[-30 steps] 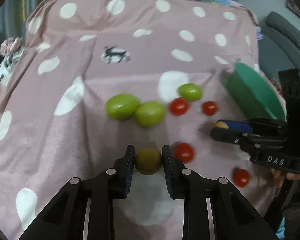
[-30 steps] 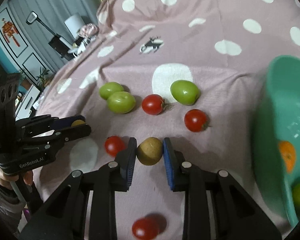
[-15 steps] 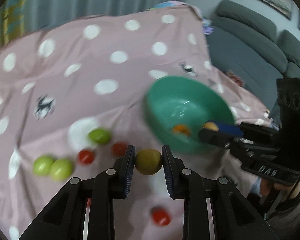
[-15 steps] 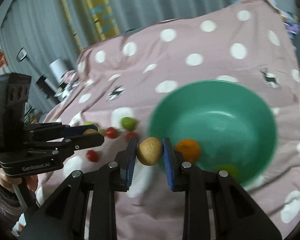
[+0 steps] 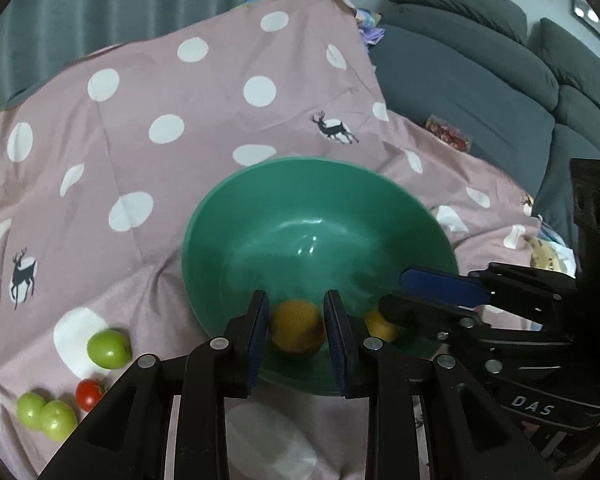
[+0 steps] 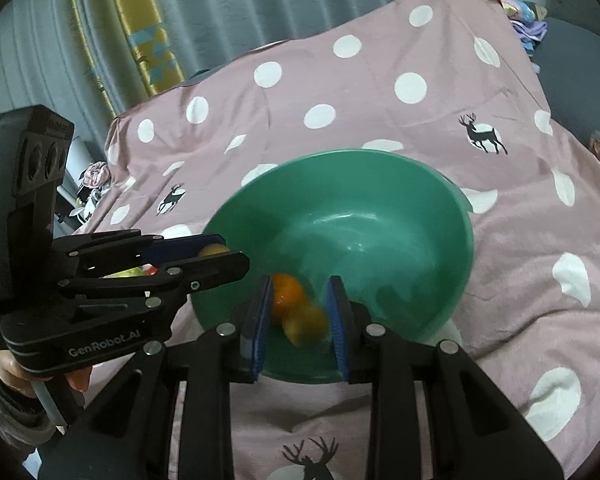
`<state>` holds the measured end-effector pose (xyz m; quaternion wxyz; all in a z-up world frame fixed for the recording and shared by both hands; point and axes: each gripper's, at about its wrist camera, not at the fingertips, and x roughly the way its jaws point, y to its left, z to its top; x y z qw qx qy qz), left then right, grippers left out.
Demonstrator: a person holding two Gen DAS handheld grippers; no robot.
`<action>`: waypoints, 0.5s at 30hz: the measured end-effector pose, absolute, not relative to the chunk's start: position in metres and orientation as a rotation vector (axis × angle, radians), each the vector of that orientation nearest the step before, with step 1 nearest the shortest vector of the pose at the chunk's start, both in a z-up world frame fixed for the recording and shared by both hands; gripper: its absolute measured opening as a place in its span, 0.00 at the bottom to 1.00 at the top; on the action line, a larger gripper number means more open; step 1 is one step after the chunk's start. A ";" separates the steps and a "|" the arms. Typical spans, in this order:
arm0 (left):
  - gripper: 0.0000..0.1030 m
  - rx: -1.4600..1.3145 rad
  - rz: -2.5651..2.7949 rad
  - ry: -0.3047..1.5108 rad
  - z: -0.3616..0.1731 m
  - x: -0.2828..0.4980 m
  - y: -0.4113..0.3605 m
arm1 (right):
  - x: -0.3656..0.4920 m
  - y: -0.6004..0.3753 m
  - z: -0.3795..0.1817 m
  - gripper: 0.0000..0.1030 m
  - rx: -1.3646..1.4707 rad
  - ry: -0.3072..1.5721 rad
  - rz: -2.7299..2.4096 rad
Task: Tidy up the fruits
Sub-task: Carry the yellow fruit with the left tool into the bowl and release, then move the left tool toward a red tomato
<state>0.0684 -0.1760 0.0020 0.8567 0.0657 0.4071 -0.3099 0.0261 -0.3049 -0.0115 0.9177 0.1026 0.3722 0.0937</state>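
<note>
Across the pink spotted cloth (image 5: 180,140) sits one green bowl (image 5: 300,208), the likely collecting place. Both tools hang over its near side. The left hand-held gripper (image 5: 296,314) pinches one yellow-brown fruit (image 5: 298,332). The right hand-held gripper (image 6: 298,312) is opening, with a blurred yellowish fruit (image 6: 305,325) loose between its jaws above one orange (image 6: 286,294). Three green fruits (image 5: 109,349) and one red tomato (image 5: 89,394) lie outside on the cloth.
</note>
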 end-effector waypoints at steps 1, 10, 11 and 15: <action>0.27 0.133 -0.647 0.861 0.001 0.069 -0.176 | 0.026 -0.306 -0.012 0.32 0.218 0.765 0.192; 0.68 0.062 -0.585 0.845 0.011 0.066 -0.139 | 0.016 -0.307 -0.004 0.48 0.237 0.735 0.184; 0.68 0.044 -0.576 0.844 0.013 0.065 -0.130 | 0.015 -0.307 -0.002 0.50 0.236 0.730 0.184; 0.68 -0.074 -0.544 0.856 0.020 0.065 -0.085 | 0.009 -0.312 0.001 0.54 0.262 0.719 0.179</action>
